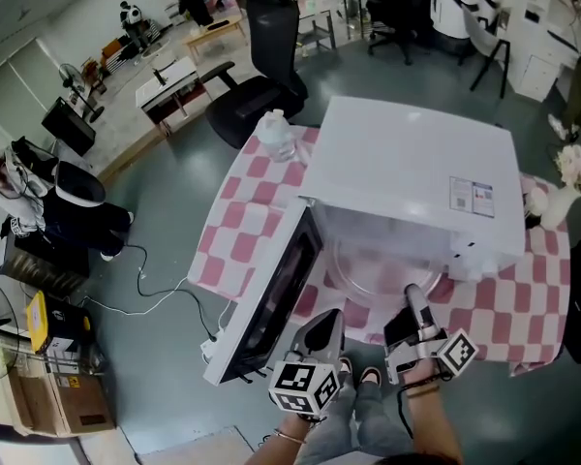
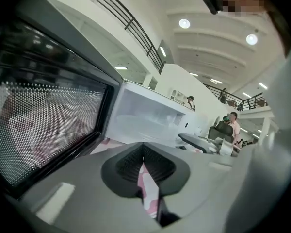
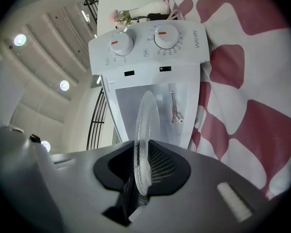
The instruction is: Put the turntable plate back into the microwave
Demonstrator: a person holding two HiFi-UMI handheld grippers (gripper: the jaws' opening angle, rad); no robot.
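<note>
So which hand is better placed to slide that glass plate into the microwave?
Right: the right tool clamps the glass plate at the microwave; the left tool is shut, empty, beside the door.

The microwave (image 1: 416, 172) sits on the worktop (image 1: 234, 240), ahead of the 2 hand-held grippers. Its open door (image 1: 271, 303) lies left of the left hand-held gripper (image 1: 324, 325). The turntable plate (image 1: 373, 264) lies in the cavity mouth, its near edge between the jaws of the right hand-held gripper (image 1: 412, 298). A bottle (image 1: 277, 136) stands on the worktop far ahead, left of the microwave.
</note>
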